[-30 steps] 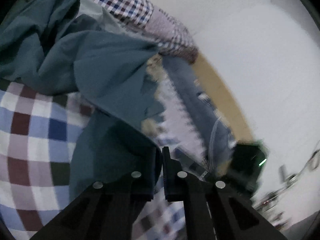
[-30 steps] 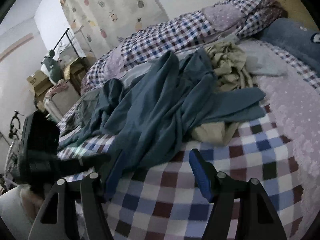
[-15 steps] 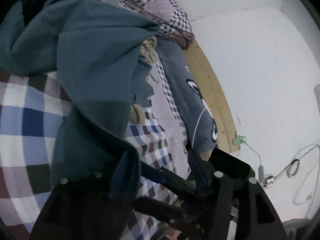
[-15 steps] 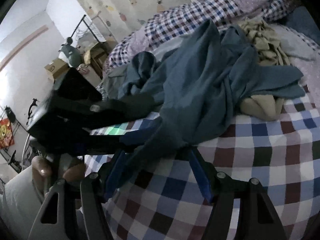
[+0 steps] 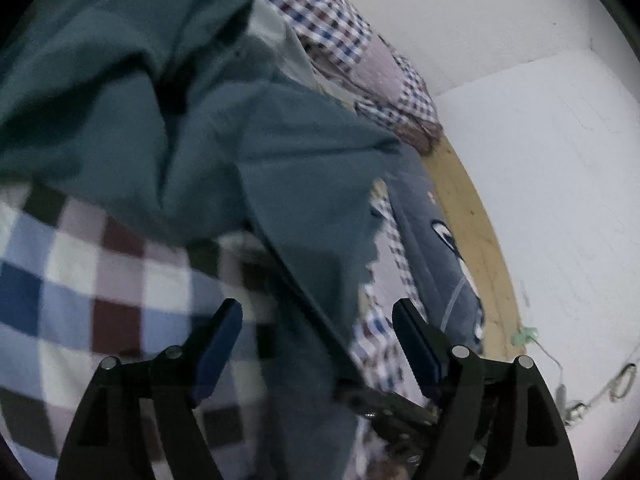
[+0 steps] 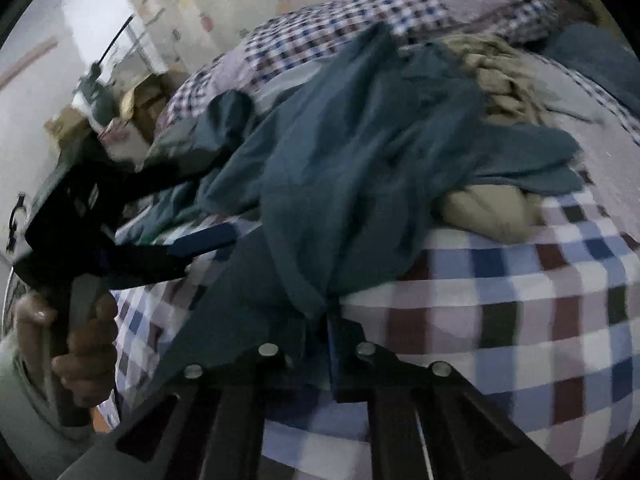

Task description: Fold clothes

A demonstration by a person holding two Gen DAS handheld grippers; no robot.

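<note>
A rumpled teal garment [image 6: 360, 168] lies heaped on the checked bedspread [image 6: 520, 300]. My right gripper [image 6: 320, 332] is shut on a lower edge of the teal garment, which bunches between its fingers. In the left wrist view the same teal garment [image 5: 200, 120] fills the upper left and a fold of it hangs down between the spread fingers of my left gripper [image 5: 318, 316], which is open. In the right wrist view the left gripper [image 6: 200, 242] shows at the left, held by a hand [image 6: 80, 352]. A beige garment [image 6: 488, 216] lies partly under the teal one.
A rolled checked quilt [image 6: 340, 28] runs along the back of the bed. A blue pillow [image 5: 432, 248] and a wooden bed frame [image 5: 476, 224] lie by the white wall. Boxes and a rack [image 6: 116, 80] stand at the far left, and a cable [image 5: 600, 396] hangs on the wall.
My left gripper has let go of the teal garment and opened wide. My right gripper has shut on the garment's lower edge, which was between its open fingers half a second ago.
</note>
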